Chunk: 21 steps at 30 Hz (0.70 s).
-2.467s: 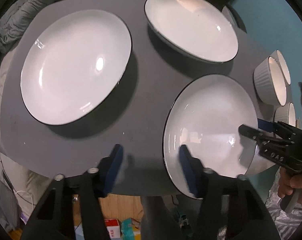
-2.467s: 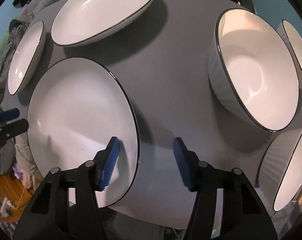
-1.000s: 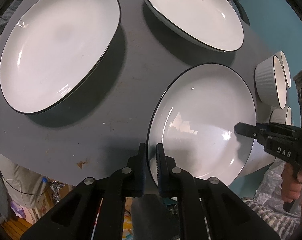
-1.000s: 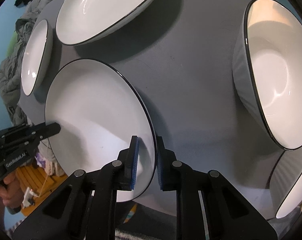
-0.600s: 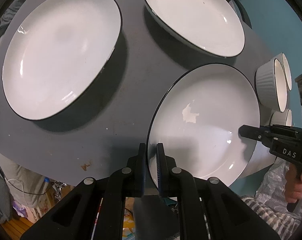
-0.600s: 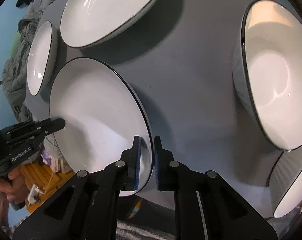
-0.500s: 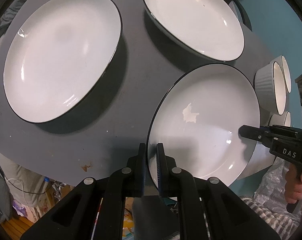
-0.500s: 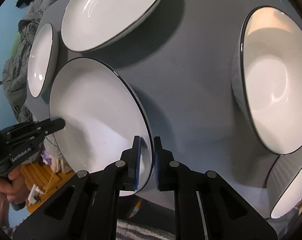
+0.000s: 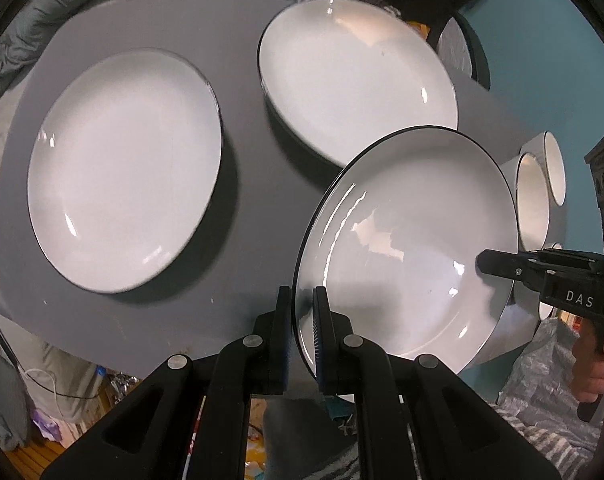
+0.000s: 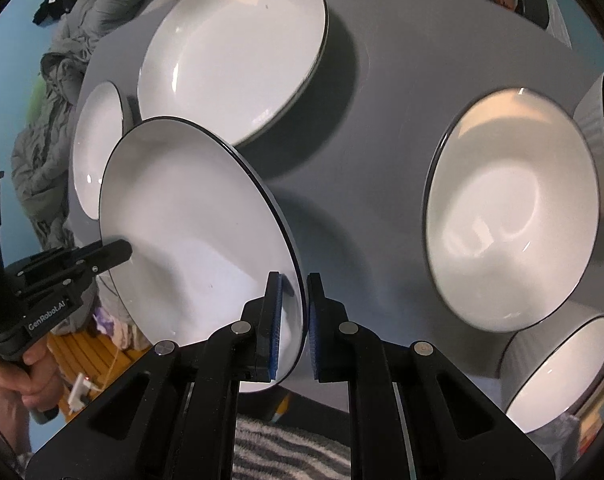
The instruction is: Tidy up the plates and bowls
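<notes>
A white plate with a thin black rim hangs lifted above the grey table, held from both sides. My left gripper is shut on its near left rim. My right gripper is shut on the opposite rim, and it shows at the right edge of the left wrist view as a black tool. In the right wrist view the same plate tilts up to the left. Two more white plates lie flat on the table beyond it.
Ribbed white bowls stand at the table's right edge; in the right wrist view a large bowl and another sit close on the right. A grey jacket lies off the table's left. A person's hand grips the right tool.
Both grippers went from open to shut on the plate's rim. The plate has since risen off the table and now overlaps the far plate in view.
</notes>
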Motion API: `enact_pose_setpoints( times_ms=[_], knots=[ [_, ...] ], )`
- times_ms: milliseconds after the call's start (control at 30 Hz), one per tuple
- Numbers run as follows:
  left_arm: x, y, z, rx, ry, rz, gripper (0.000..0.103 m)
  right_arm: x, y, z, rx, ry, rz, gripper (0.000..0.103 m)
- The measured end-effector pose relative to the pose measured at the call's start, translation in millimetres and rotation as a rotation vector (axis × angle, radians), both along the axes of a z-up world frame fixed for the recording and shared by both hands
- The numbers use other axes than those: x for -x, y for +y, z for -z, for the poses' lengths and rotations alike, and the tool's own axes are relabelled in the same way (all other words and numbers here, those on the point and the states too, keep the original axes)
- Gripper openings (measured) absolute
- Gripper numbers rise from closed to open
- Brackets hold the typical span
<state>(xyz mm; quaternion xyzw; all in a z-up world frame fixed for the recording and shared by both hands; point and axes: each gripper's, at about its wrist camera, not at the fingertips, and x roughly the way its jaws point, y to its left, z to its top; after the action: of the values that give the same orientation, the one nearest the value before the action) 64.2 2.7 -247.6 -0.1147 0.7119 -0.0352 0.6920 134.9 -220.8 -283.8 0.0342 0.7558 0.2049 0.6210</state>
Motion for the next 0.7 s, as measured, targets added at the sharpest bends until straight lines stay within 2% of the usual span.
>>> enact_pose_setpoints(
  times_ms=[333,700],
  knots=[
    [-37,4,-10,-0.014,-0.039,0.001,0.009,-30,5,-13,-0.002,-0.04,-0.016,0.012],
    [-78,12,0,-0.027,-0.035,-0.033,0.009,-71,18,-9,-0.005,-0.038,-0.025,0.012]
  ],
)
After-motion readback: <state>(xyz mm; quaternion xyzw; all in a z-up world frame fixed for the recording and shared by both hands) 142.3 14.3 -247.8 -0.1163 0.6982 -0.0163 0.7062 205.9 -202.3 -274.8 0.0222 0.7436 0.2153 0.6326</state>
